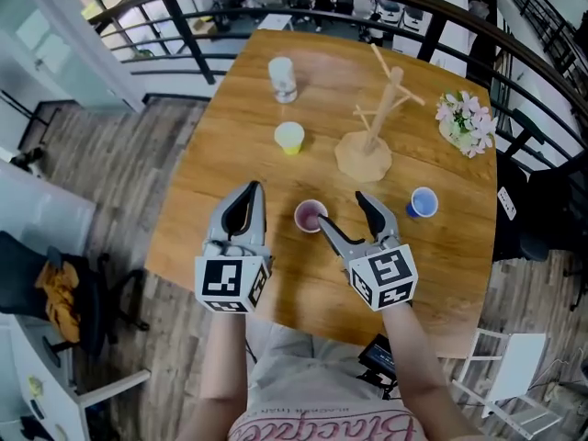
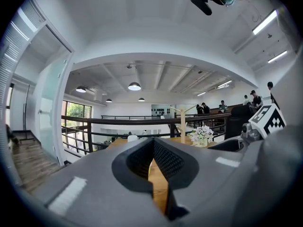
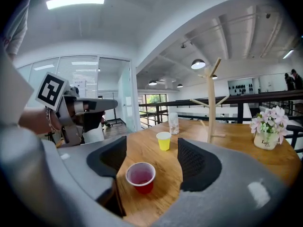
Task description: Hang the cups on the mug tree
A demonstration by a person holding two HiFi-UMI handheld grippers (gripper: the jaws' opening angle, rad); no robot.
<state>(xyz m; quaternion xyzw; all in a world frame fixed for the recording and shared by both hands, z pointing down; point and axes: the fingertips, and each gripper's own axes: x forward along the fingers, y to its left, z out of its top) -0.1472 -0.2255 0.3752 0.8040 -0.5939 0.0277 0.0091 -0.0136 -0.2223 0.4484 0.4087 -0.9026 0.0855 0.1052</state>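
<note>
– Wood, smooth and light brown: that is the tabletop (image 1: 230, 154). It has round corners. What stands on it?
– A wooden mug tree (image 1: 372, 127). It is a thin post on a flat round foot, with bare pegs poking up and out. No cup hangs on it.
– Where are the cups?
– There are four small round ones, all standing up with the open end on top. The red cup (image 1: 310, 216) is near the front middle. The yellow cup (image 1: 289, 137) is behind it. The blue cup (image 1: 423, 202) is off to the right, near the edge. The see-through cup (image 1: 283, 79) is at the far side.
– Anything else?
– A pot of pale flowers (image 1: 466, 122) sits by the right edge, past the mug tree.
– Is there room to move?
– Yes. Bare wood lies all round the red cup, and more bare wood lies between it and the mug tree, which is well apart. A black railing (image 1: 184, 26) curves past the far edge.
– And the claws?
– Both are grey with bumpy black pads. The left claw (image 1: 250, 191) is pressed together with nothing in it. It points level, away from the person, over the front left of the tabletop.
– And the other?
– The right claw (image 1: 342, 208) is spread wide and tips down a little. The red cup stands just ahead of its gap, right beside the left pad. The pads are not squeezing it.
</note>
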